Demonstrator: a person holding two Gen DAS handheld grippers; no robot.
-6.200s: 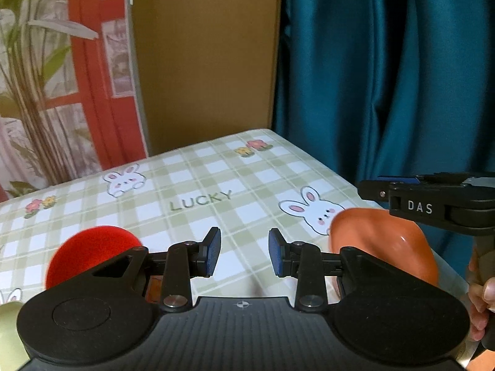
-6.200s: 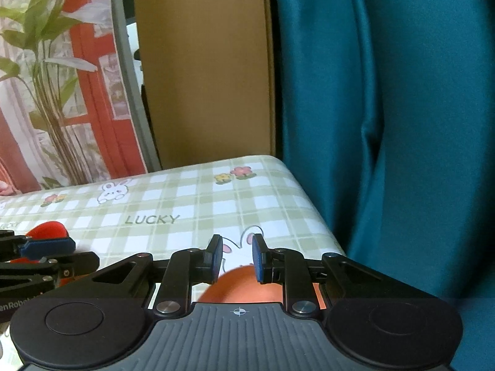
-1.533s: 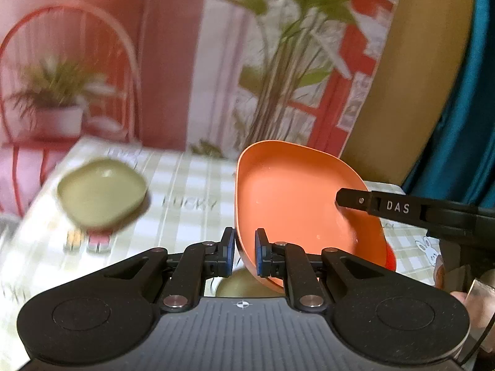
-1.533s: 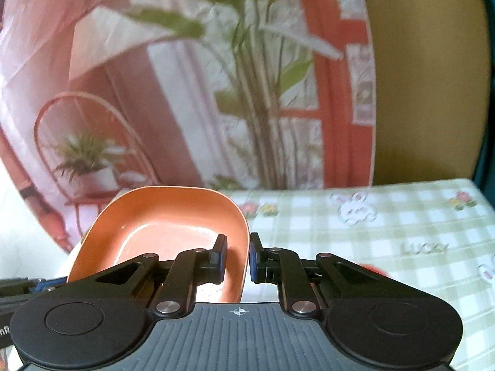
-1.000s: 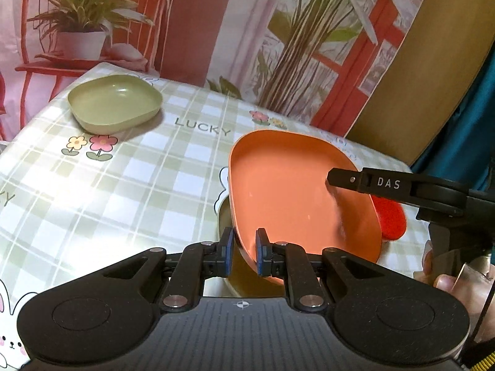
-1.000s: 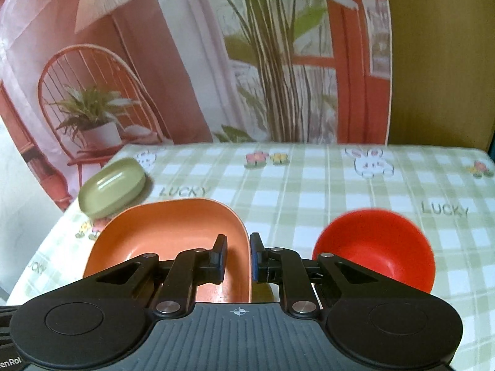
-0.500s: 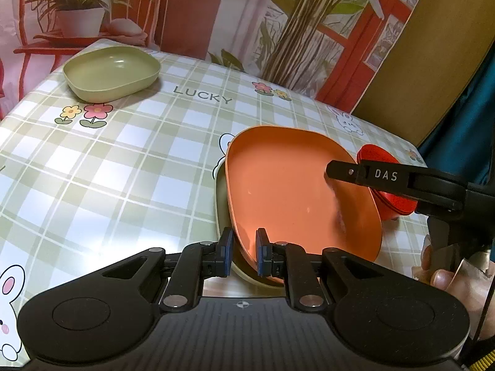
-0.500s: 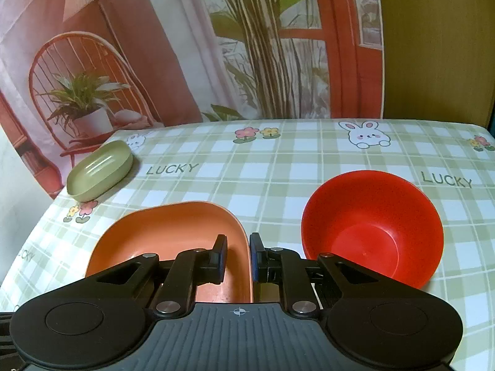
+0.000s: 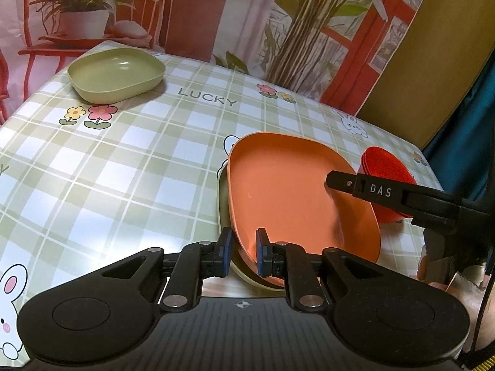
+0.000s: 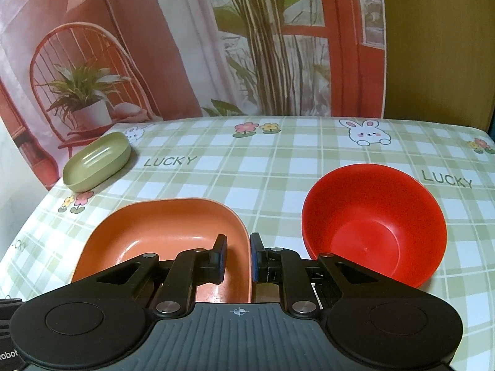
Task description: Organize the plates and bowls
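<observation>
Both grippers are nearly closed, each pinching a rim of the same orange plate [image 9: 297,194]. The left gripper [image 9: 242,252] has one blue pad inside the near rim and one outside it; the right gripper [image 10: 236,258] clamps the plate's right-hand rim the same way, one finger in the dish and one outside.

The plate sits between the two sets of fingers, tilted slightly and lying in a green plate [image 9: 223,210] beneath it, of which only a thin edge shows just left of the left fingers. It looks like thin, stiff moulded plastic: light, unlikely to break, but smooth and a bit glossy, so it could slip or pivot in a single narrow pinch. The raised rim is the only real place to take hold, and two opposite grips seem the sensible way to keep it level while it settles into the plate below.

Just right of the right fingers, near but apart from the orange plate, stands a red bowl [image 10: 374,222], deep and rounded. Far beyond the fingers, at the far left corner of the checked tablecloth [image 9: 130,167], lies another green plate [image 9: 116,72], well apart.

Counted: three plates in view, one orange and two green, and one red bowl.
</observation>
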